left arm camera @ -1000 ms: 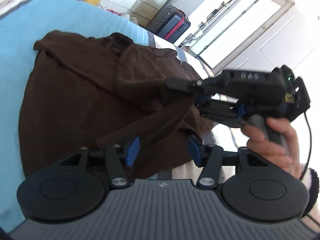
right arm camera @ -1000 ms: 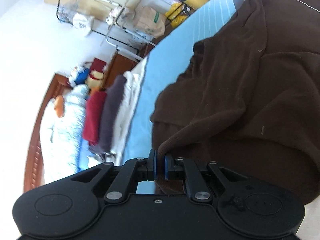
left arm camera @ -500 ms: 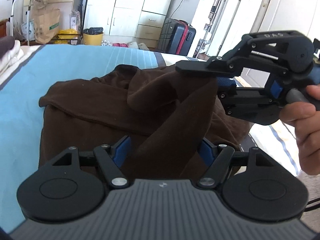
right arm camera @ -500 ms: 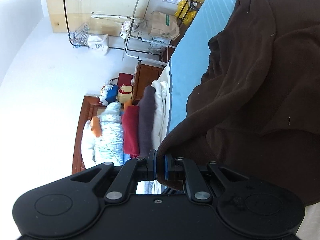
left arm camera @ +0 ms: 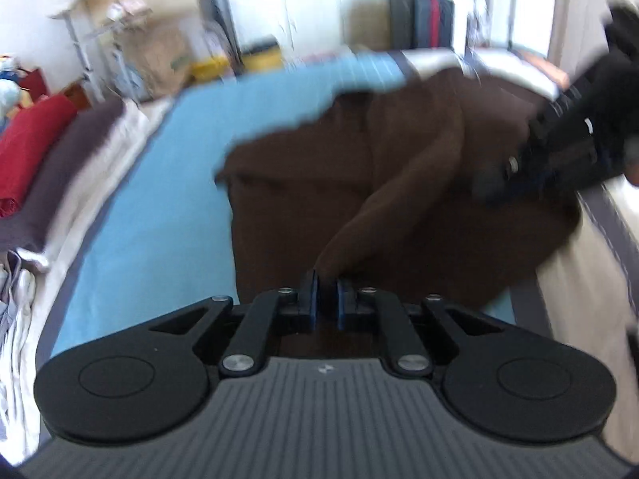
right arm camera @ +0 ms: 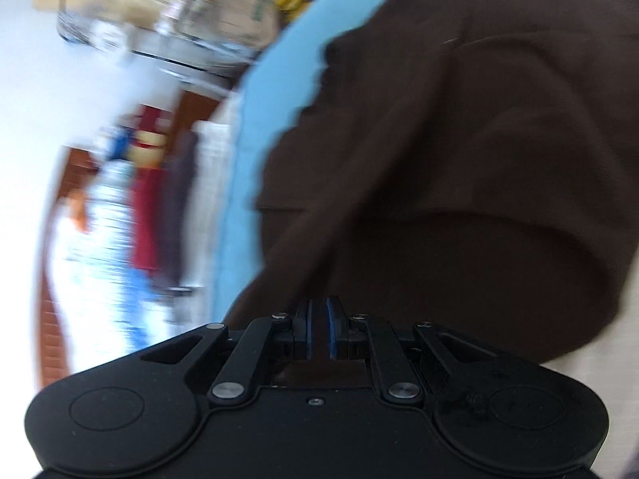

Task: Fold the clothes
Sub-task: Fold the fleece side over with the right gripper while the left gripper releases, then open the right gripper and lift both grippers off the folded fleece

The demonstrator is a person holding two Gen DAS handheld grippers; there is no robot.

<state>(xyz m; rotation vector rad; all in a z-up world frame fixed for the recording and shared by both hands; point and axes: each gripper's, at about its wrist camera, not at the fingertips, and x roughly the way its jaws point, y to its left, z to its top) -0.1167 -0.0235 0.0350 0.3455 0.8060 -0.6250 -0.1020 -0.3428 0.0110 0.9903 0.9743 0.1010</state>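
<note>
garment: brown top (left arm camera: 399, 183), center-right of the left view, lying on the blue bed (left arm camera: 159, 183)
left gripper (left arm camera: 325, 299): was spread half a sec ago, jaws now closing onto a ridge of cloth
right gripper (right arm camera: 318, 327): still pinching fabric at bottom center
meaning: both ends grabbed, so I'd guess a lift-and-fold comes next

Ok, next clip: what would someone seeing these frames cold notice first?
The big dark brown garment sprawled over the light blue bedsheet fills the middle of both views. The left gripper is closing on a pulled-up ridge of it at the near edge, and the right gripper pinches another fold. A stack of folded clothes, red on top, sits at the far left.
</note>
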